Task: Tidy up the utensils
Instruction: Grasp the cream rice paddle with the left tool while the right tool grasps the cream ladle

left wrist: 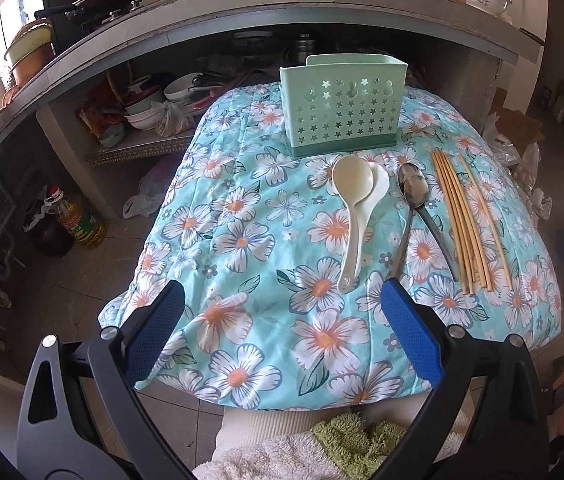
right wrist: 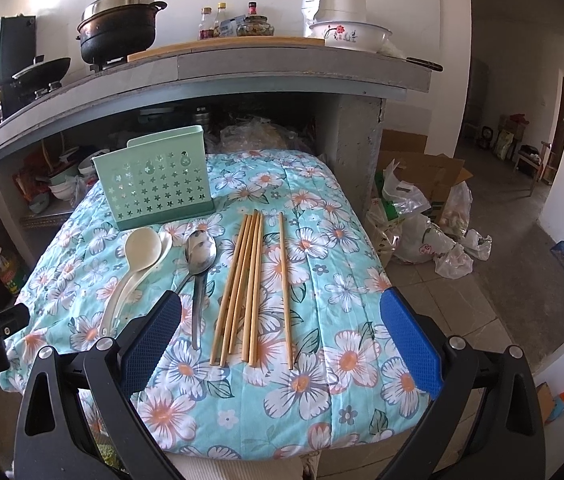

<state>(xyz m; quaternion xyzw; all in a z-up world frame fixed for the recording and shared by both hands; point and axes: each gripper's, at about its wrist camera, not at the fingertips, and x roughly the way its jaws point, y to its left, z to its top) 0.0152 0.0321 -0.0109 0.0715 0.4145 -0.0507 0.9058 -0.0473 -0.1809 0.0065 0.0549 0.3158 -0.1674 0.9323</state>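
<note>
A mint green utensil holder (left wrist: 343, 108) (right wrist: 154, 178) with star cut-outs stands upright at the far end of the floral cloth (left wrist: 266, 240) (right wrist: 321, 280). In front of it lie two cream plastic spoons (left wrist: 355, 208) (right wrist: 138, 260), two metal spoons (left wrist: 413, 192) (right wrist: 200, 256) and several wooden chopsticks (left wrist: 461, 220) (right wrist: 246, 280), one lying apart to the right. My left gripper (left wrist: 283, 296) hovers open above the near cloth, short of the cream spoon handles. My right gripper (right wrist: 280, 304) is open above the near ends of the chopsticks. Neither holds anything.
A concrete counter (right wrist: 282, 68) with pots, bottles and a bowl runs behind the table; dishes fill the shelf under it (left wrist: 154, 112). An oil bottle (left wrist: 82, 224) stands on the floor at left. Cardboard and plastic bags (right wrist: 421, 216) lie at right. Towels (left wrist: 321, 452) sit below the cloth's near edge.
</note>
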